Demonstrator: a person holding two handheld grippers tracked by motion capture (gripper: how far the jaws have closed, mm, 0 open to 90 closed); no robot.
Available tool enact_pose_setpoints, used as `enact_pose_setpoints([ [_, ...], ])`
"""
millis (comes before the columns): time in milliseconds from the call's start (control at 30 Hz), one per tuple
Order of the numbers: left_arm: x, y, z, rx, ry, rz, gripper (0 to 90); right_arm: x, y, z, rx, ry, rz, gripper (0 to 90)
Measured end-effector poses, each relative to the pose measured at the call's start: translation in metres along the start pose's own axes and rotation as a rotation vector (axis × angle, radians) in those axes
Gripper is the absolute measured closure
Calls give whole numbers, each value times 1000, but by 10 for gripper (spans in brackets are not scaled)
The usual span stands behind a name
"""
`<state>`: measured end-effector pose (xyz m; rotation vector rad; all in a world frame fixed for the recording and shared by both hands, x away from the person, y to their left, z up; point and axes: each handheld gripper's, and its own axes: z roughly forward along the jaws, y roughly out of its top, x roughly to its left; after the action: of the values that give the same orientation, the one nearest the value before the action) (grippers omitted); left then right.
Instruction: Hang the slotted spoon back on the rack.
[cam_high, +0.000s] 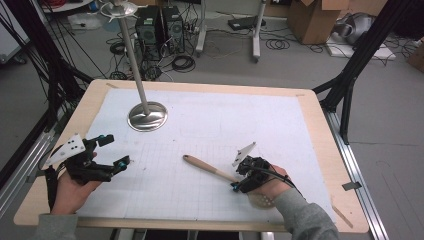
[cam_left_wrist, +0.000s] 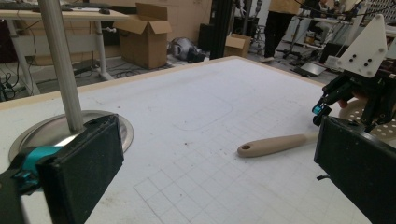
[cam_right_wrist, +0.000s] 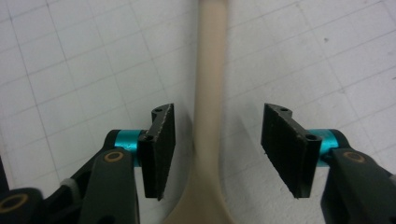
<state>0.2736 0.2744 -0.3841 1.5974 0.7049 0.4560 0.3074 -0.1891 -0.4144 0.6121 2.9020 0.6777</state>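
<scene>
Two grippers sit on our counter (cam_high: 310, 107): right gripper (cam_right_wrist: 215, 151) jaws half open, straddling the smooth beige spatula (cam_high: 212, 171) neck without touching; left gripper (cam_high: 116, 151) jaws wide, empty. Round steel stand base (cam_high: 147, 116) sits well apart.

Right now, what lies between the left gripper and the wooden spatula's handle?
Nothing: in the high view, bare white gridded mat separates the left gripper from the spatula; the left gripper view agrees.
</scene>
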Motion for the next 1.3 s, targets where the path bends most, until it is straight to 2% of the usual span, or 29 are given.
enact_pose_setpoints([
  [100,0,0,0,3,1,2,18,1,0,2,16,-1,-13,506],
  [167,0,0,0,3,2,3,18,1,1,1,15,3,-15,553],
  [367,0,0,0,4,2,4,18,2,1,1,13,15,-10,618],
  [433,0,0,0,3,2,1,18,2,1,1,7,20,-9,679],
  [467,0,0,0,5,2,1,18,2,1,1,7,20,-9,679],
  [500,0,-1,0,4,4,0,18,2,1,2,1,26,-4,730],
  [567,0,-1,0,4,3,1,18,3,1,2,-2,23,1,751],
  [733,-1,-1,0,5,2,1,18,2,0,2,-7,24,42,774],
  [1067,0,-1,0,4,4,1,18,1,-3,0,-36,21,47,779],
  [1300,-1,-1,-1,5,6,1,18,-3,-3,-8,-85,31,68,779],
])
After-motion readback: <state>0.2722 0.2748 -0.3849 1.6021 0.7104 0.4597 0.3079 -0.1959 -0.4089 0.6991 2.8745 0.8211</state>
